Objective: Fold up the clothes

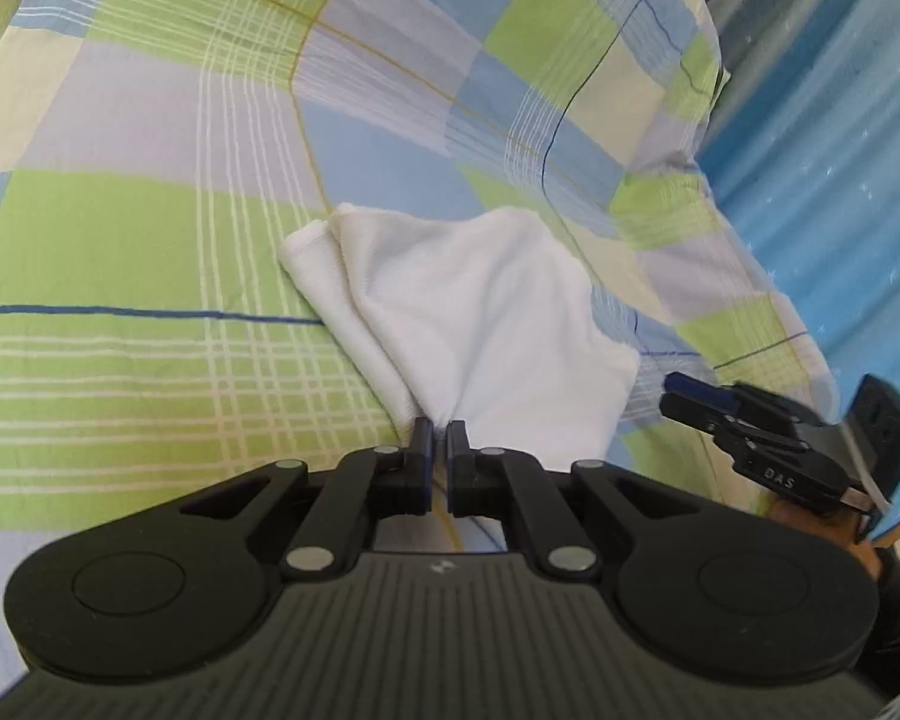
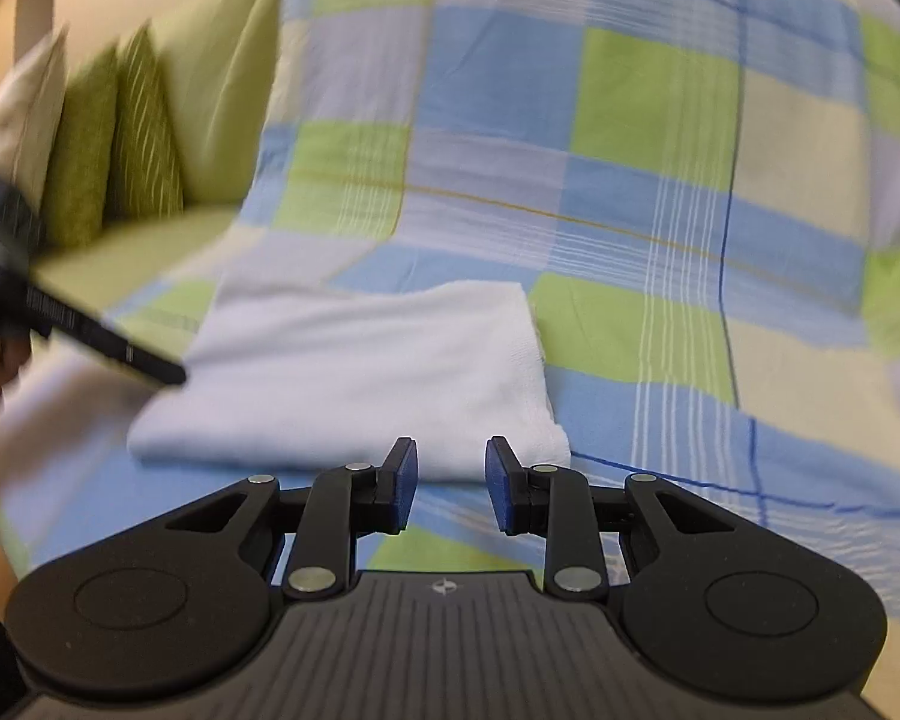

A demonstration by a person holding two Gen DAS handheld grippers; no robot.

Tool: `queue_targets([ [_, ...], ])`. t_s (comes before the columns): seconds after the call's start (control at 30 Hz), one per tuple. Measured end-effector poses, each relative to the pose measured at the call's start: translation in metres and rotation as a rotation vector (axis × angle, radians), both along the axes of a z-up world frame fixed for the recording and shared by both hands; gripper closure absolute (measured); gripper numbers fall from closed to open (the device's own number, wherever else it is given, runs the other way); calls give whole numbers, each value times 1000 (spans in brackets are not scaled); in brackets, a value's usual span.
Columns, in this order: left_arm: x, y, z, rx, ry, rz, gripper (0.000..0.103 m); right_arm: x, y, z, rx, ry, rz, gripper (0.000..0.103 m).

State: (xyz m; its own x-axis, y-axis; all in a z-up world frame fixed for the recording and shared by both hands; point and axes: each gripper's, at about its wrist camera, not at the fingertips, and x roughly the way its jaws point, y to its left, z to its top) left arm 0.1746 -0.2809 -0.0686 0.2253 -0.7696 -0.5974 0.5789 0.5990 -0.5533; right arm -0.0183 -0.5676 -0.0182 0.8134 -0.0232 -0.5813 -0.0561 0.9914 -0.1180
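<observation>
1. Left wrist view: checked bedding (image 1: pixel 150 252) in green, blue and pale squares covers the whole bed, and a blue wall or curtain (image 1: pixel 840 180) shows at the right. A white cloth (image 1: pixel 480 312) lies on the bedding, already folded over with two layers showing at its far corner.

2. The left gripper (image 1: pixel 440 441) has its jaws pinched together on the near corner of the cloth. The cloth pulls up into a point there. I think a hard tug could drag the whole cloth and undo the neat fold.

3. The right gripper (image 1: pixel 690 399) shows at the right, just beside the cloth's edge. From this side I cannot tell how its jaws stand.

4. Right wrist view: the same bedding (image 2: pixel 630 150) runs up to green cushions (image 2: pixel 114 138) at the back left. The cloth (image 2: pixel 360 372) lies flat just ahead.

5. The right gripper (image 2: pixel 450 468) has its jaws apart and holds nothing. It sits right at the cloth's near edge. If it closes too low, I think it could grab the bedding too.

6. The left gripper (image 2: pixel 150 366) looks blurry at the cloth's left corner. With only one corner held, the cloth may fold crooked.
</observation>
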Motion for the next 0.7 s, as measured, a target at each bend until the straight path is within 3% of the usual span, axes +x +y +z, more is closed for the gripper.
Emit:
queue_targets([
  [0.03, -1, 1, 2, 28, -1, 6, 101, -4, 9, 2, -54, 26, 4, 68],
  [0.1, -14, 1, 18, 117, -112, -20, 98, -13, 27, 4, -186, 61, 36, 67],
  [0.17, -43, -6, 38, 242, -342, -89, 94, -21, 42, 5, -301, 95, 55, 67],
  [0.23, -75, -17, 49, 311, -536, -195, 83, -23, 49, 4, -368, 118, 61, 67],
  [0.27, -92, -24, 53, 325, -616, -262, 77, -23, 53, 3, -402, 131, 63, 67],
  [0.4, -138, -60, 39, 431, -865, -452, 74, -13, 63, -5, -513, 174, 93, 67],
  [0.57, -153, -90, -3, 591, -1012, -571, 74, 12, 61, -22, -628, 200, 167, 61],
  [0.7, -145, -88, -7, 614, -1048, -563, 74, 30, 59, -33, -670, 212, 198, 60],
])
